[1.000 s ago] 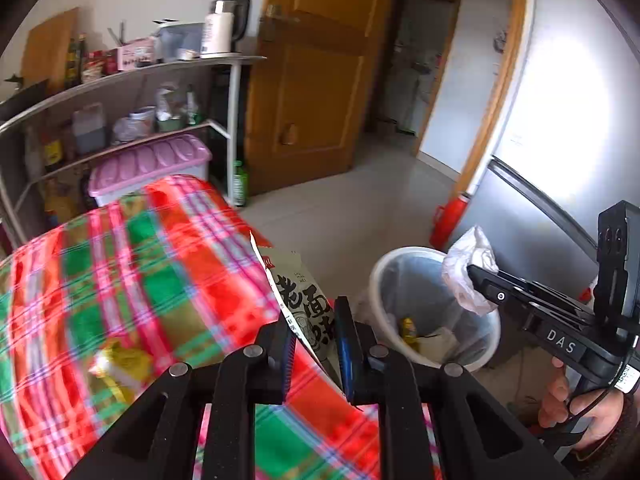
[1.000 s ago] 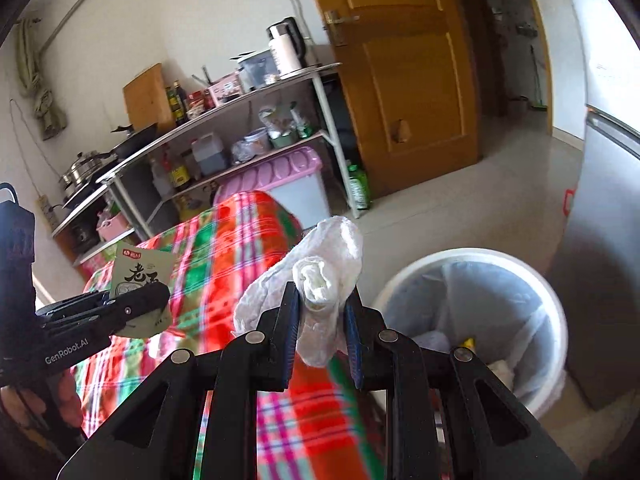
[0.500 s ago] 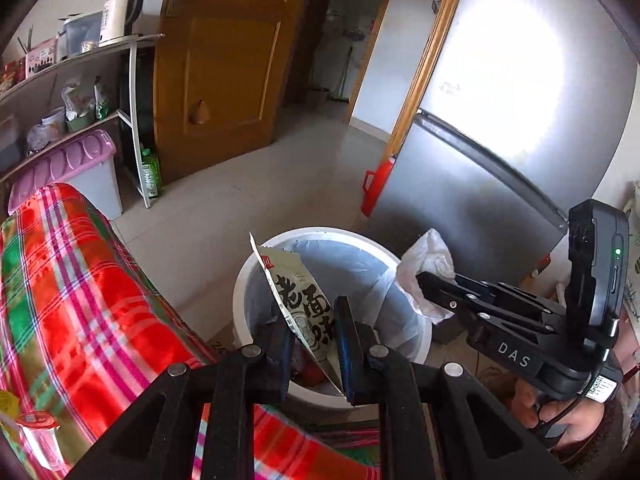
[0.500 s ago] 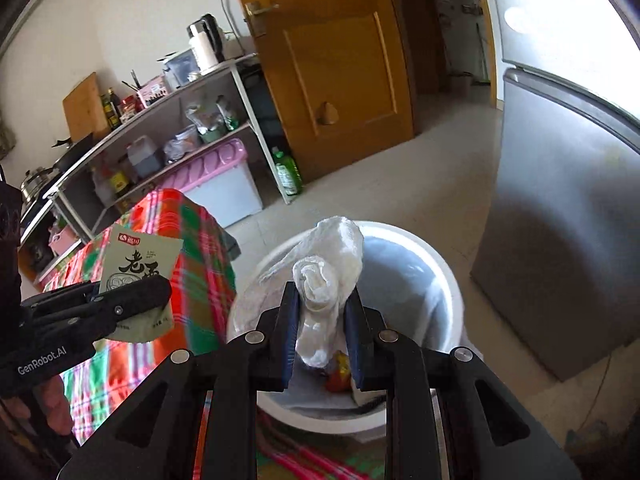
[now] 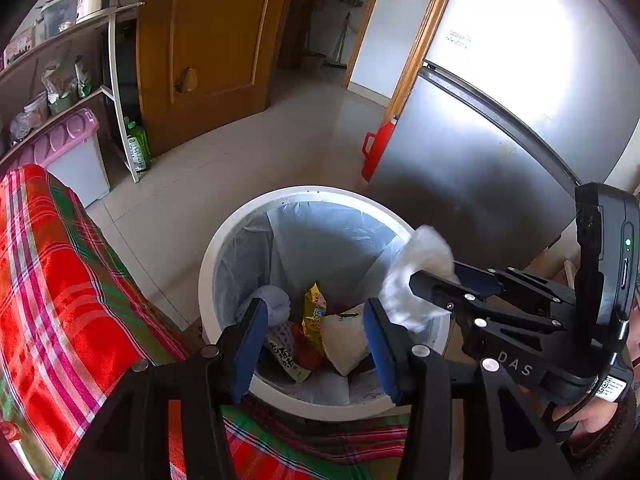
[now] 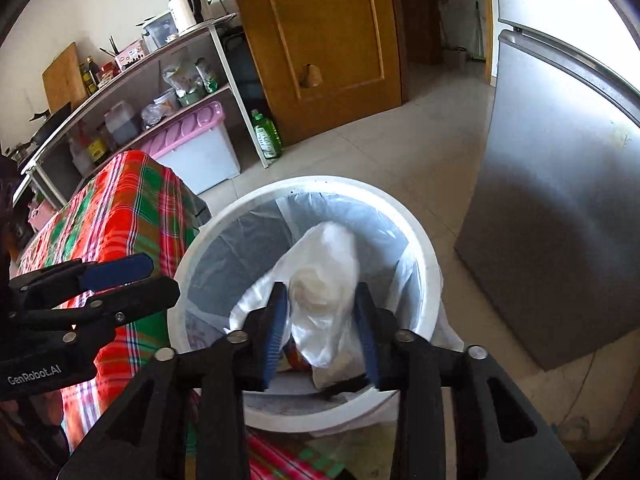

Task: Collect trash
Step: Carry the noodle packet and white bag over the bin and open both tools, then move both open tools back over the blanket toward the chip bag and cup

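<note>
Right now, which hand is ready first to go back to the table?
Left. The left gripper has just opened and is empty; a noodle packet lies in the bin, the plaid table beside it. The right gripper just opened too, but the white bag sits between its jaws.

Left tongs (image 5: 316, 334) just opening, empty, hovering over white round liner-lined bin (image 5: 224, 248); green noodle packet (image 5: 286, 358) lying inside among wrappers.

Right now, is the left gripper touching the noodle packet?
Apart. The left wrist view shows the left gripper, jaws just opened and empty, above the noodle packet lying in the bin.
</note>
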Motion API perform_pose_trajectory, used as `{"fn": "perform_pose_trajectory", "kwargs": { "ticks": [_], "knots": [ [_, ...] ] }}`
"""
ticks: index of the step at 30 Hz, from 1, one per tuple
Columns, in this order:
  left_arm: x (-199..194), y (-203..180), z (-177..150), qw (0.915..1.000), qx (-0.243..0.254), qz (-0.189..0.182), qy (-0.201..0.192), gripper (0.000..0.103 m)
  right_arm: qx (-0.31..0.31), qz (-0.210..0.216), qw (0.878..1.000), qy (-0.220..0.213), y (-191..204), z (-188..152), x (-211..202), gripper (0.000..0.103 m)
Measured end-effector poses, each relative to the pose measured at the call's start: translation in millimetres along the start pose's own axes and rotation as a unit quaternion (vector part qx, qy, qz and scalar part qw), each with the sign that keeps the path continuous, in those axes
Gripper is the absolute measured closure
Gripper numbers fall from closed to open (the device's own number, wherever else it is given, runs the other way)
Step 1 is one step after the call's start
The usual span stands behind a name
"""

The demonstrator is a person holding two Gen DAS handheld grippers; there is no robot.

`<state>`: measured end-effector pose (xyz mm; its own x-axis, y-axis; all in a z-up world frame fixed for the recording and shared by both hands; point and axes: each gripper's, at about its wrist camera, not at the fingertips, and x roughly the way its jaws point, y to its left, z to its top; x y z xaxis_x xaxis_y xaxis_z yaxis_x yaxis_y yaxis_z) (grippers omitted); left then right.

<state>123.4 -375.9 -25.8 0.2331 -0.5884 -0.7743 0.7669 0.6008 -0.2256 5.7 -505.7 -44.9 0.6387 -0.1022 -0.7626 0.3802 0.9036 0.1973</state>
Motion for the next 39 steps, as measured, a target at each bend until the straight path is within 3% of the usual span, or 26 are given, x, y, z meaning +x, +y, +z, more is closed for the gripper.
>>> {"fn": "perform_pose_trajectory", "kwargs": {
  "ticks": [1, 10, 18, 30, 39],
  "knots": [
    [-2, -1, -1, 1.0, -0.001, 0.0, 0.0, 0.052, 0.002, 0.0, 1.0, 0.0, 0, 0, 1, 0.049],
    [-21, 3, -4, 0.9998, -0.006, 0.009, -0.019, 0.051, 0.012, -0.004, 1.0, -0.009, 4, -1, -6, 0.049],
    [-57, 19, -15, 0.9981, -0.03, 0.016, -0.052, 0.049, 0.02, 0.008, 0.999, -0.046, 22, -5, -33, 0.049],
    [-118, 68, -47, 0.9907, -0.075, 0.069, -0.09, 0.045, -0.014, 0.049, 0.997, -0.058, 85, -9, -41, 0.049],
    [-166, 109, -79, 0.9794, -0.113, 0.121, -0.116, 0.042, -0.056, 0.091, 0.993, -0.051, 149, -17, -36, 0.049]
  ]
}}
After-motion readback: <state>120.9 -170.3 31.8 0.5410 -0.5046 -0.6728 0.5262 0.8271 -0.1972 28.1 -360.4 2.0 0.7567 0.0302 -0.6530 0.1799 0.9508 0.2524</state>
